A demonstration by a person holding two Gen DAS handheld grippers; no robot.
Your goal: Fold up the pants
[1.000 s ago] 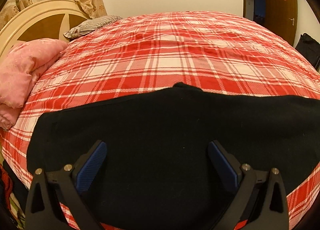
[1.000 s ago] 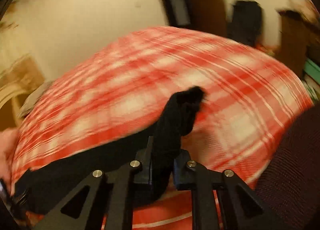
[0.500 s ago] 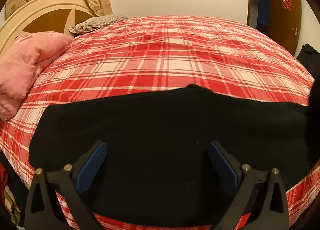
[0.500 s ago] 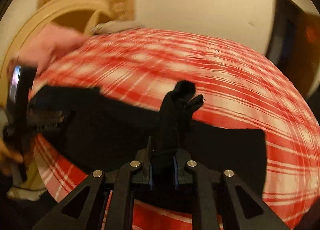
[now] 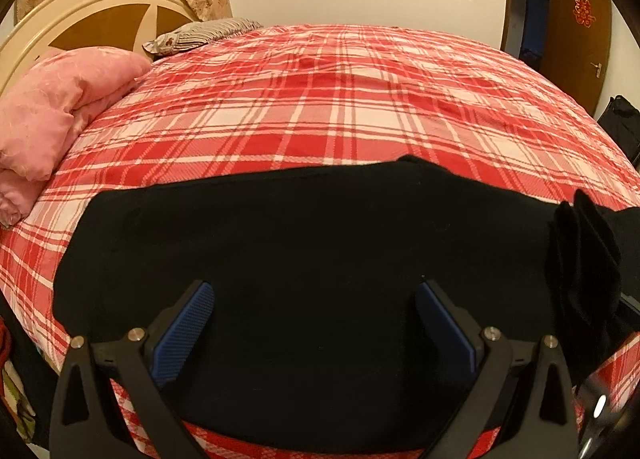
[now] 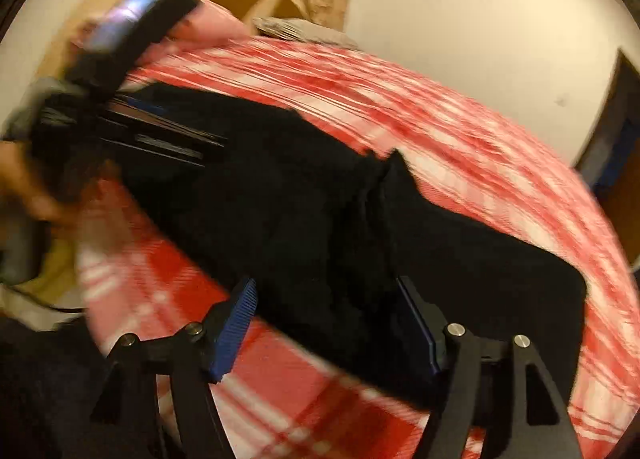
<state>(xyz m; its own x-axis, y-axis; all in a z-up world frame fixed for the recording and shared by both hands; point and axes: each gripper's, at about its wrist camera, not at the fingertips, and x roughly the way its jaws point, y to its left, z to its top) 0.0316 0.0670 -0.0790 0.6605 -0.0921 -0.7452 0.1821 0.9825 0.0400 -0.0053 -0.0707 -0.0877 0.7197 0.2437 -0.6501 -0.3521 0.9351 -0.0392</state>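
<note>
Black pants point(image 5: 304, 243) lie across the near edge of a bed with a red plaid cover point(image 5: 340, 99). My left gripper point(image 5: 314, 319) is open and empty, hovering over the middle of the pants. At the right in the left wrist view a bunched fold of the pants point(image 5: 580, 251) stands up. In the blurred right wrist view, my right gripper point(image 6: 326, 311) is open, its blue pads either side of the raised fold of the pants point(image 6: 360, 227). The left hand-held gripper point(image 6: 120, 59) shows at upper left.
A pink quilt point(image 5: 52, 107) lies at the left by the round headboard point(image 5: 80, 23), with a striped pillow point(image 5: 200, 33) behind it. A brown door point(image 5: 580, 27) and a dark bag point(image 5: 620, 123) are at the right, off the bed.
My right gripper carried the pants end leftward over the rest of the pants, then opened and let it go. My left gripper stayed open and rose slightly.
</note>
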